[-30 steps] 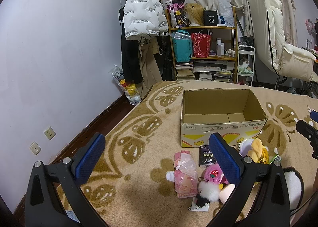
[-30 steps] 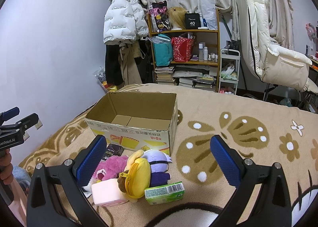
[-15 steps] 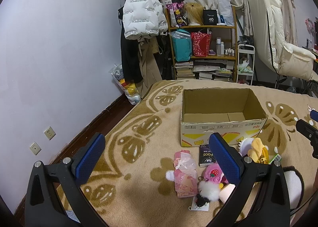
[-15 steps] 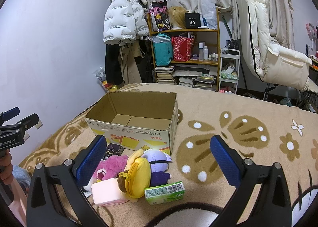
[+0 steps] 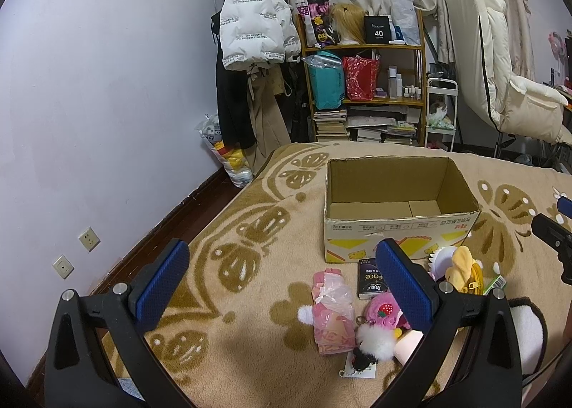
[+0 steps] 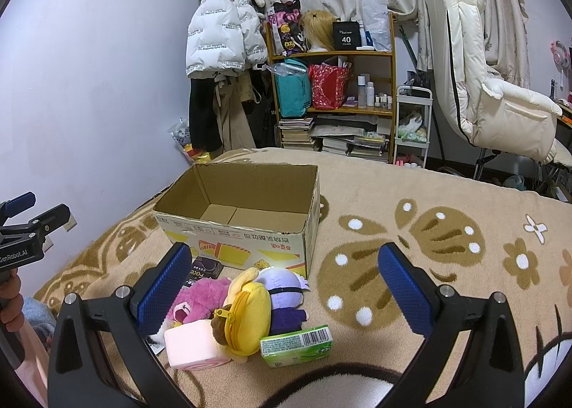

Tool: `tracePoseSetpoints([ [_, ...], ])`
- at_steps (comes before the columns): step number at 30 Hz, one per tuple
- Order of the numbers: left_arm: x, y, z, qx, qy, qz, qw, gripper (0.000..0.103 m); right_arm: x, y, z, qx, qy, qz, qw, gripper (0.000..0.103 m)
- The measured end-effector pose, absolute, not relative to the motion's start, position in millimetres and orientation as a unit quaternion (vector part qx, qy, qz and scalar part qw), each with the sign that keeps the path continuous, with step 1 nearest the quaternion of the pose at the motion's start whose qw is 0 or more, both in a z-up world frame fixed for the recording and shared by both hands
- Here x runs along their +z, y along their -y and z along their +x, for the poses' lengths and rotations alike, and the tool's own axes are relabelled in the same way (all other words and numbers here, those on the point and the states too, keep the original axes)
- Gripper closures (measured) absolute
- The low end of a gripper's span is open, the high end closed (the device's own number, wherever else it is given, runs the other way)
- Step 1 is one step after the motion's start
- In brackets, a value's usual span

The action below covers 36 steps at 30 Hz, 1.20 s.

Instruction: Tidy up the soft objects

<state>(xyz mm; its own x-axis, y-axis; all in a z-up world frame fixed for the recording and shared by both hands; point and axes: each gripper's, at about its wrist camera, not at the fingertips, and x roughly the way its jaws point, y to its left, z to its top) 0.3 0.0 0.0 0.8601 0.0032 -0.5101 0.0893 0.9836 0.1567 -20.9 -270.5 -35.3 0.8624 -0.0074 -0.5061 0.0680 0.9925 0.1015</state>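
An empty cardboard box (image 5: 397, 225) (image 6: 243, 229) stands open on the beige patterned blanket (image 5: 250, 236). In front of it lies a heap of soft items: a pink plush (image 6: 202, 297), a yellow plush pouch (image 6: 248, 315), a purple-and-white plush (image 6: 284, 291), a pink foam block (image 6: 191, 345) and a green tissue pack (image 6: 296, 345). A pink wrapped packet (image 5: 330, 304), a white pom-pom (image 5: 373, 340) and a black "Face" box (image 5: 371, 279) lie beside them. My left gripper (image 5: 282, 283) hovers open over the blanket, left of the heap. My right gripper (image 6: 284, 286) hangs open above the plush toys.
A wooden shelf (image 5: 364, 86) with bags and books stands past the blanket's far edge, with hung jackets (image 5: 250, 29) to its left and a cream recliner (image 6: 482, 79) to the right. The wall (image 5: 89, 104) and dark floor strip lie at the left. A hand (image 6: 9, 304) holds the left gripper.
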Motion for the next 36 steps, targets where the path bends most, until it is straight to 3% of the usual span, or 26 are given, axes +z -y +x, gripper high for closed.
tracePoseSetpoints([
  [27, 0.1, -1.1, -0.1, -0.022, -0.268, 0.089, 0.959, 0.0, -33.4, 273.8, -20.0, -0.019, -0.263, 0.059, 0.963, 0.0],
  [36, -20.8, 0.8, 22.2, -0.029, -0.32, 0.084, 0.943, 0.0, -42.7, 262.1, -17.0, -0.008, -0.271, 0.062, 0.96, 0.0],
])
